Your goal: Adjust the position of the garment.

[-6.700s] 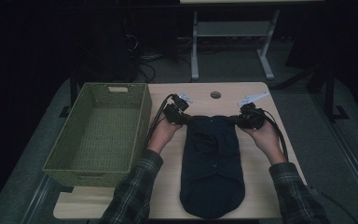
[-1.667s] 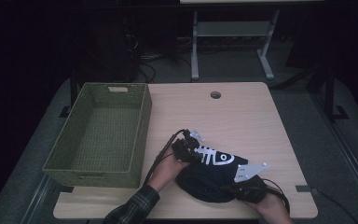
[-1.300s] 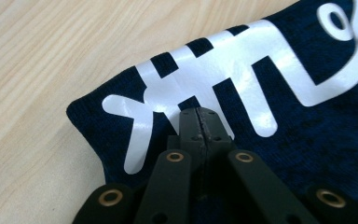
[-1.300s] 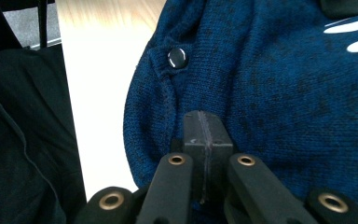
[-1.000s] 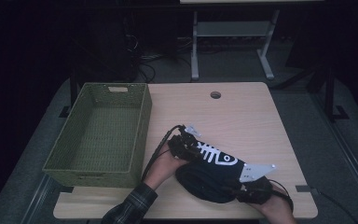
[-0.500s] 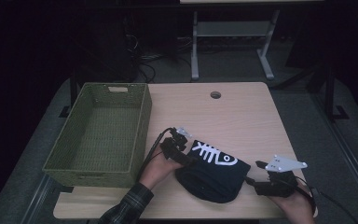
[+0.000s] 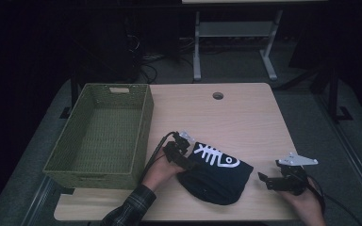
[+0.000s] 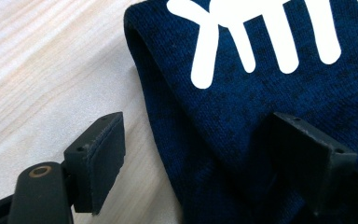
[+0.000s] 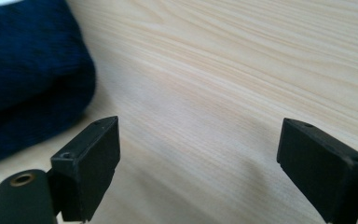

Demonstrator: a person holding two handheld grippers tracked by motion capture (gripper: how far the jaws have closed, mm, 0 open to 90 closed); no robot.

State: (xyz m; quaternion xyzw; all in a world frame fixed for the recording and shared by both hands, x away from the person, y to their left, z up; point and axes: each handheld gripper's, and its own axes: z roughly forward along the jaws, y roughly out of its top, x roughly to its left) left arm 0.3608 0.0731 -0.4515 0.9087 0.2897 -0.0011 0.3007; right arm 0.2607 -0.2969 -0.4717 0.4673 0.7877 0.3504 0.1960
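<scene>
1. since the earlier frame both grippers' jaws have just been opening; right gripper [image 7: 264, 179] slid away to lower right, nothing between them.
2. left gripper [image 7: 186, 163] gapes astride the sweater [image 7: 215, 176] edge, lower centre of the table [image 7: 245, 117].
3. fold may spring loose when it lifts.

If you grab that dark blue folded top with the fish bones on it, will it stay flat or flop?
The dark blue top would probably flop: it is knitted cloth with soft, rounded folds. Lifted by one edge, the fold would likely fall open. Pushed across the wooden table, it would probably bunch up rather than slide neatly. It won't roll.
</scene>
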